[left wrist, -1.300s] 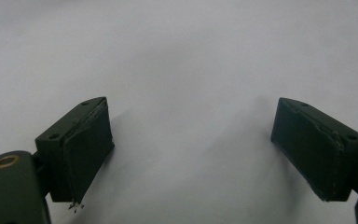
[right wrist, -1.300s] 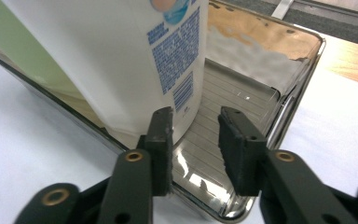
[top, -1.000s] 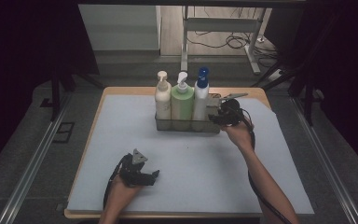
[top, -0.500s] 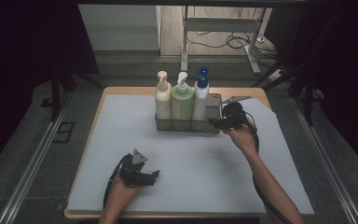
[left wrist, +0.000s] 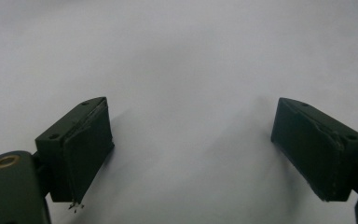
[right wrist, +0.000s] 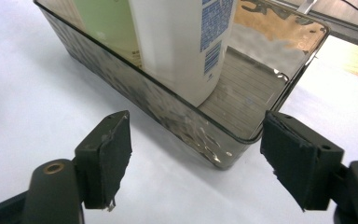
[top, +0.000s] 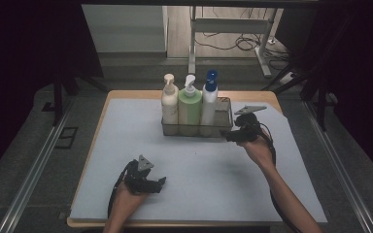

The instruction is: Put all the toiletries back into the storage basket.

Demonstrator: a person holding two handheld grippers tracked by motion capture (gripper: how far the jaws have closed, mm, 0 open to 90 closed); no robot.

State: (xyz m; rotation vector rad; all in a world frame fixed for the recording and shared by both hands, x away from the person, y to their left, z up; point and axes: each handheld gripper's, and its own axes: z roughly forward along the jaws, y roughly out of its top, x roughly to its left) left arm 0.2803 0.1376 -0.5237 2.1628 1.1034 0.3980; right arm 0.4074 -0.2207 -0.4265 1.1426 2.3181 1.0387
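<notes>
Item: clear smoked-plastic caddy (top: 221, 130), standing at the far middle of the bench (top: 97, 160) on its pale mat. Contents, left to right in the high view: cream pump bottle (top: 169, 103), green pump bottle (top: 190, 106), white bottle with blue cap (top: 209, 102). The compartment at the right end is empty.

Right hand-held gripper (top: 234, 135): just beside the caddy's right near corner, not touching it. Jaws have just been opening and stand wide; nothing is between them. The right gripper view shows the caddy's corner (right wrist: 223, 161) close ahead of the parted pads (right wrist: 109, 161).

Left hand-held gripper (top: 148, 182): resting low on the near left of the mat, well apart from the caddy, jaws wide, holding nothing.

Hazards, as judged:
- The caddy looks light at its empty end; a jaw catching the rim could tilt or slide it.
- Tall bottles stand close together; a shove on the white bottle would likely topple its neighbours.
- The trailing cable by the right hand may drag on the caddy's corner.
- The glossy wall may slip from the pads if gripped near the rounded corner.
</notes>
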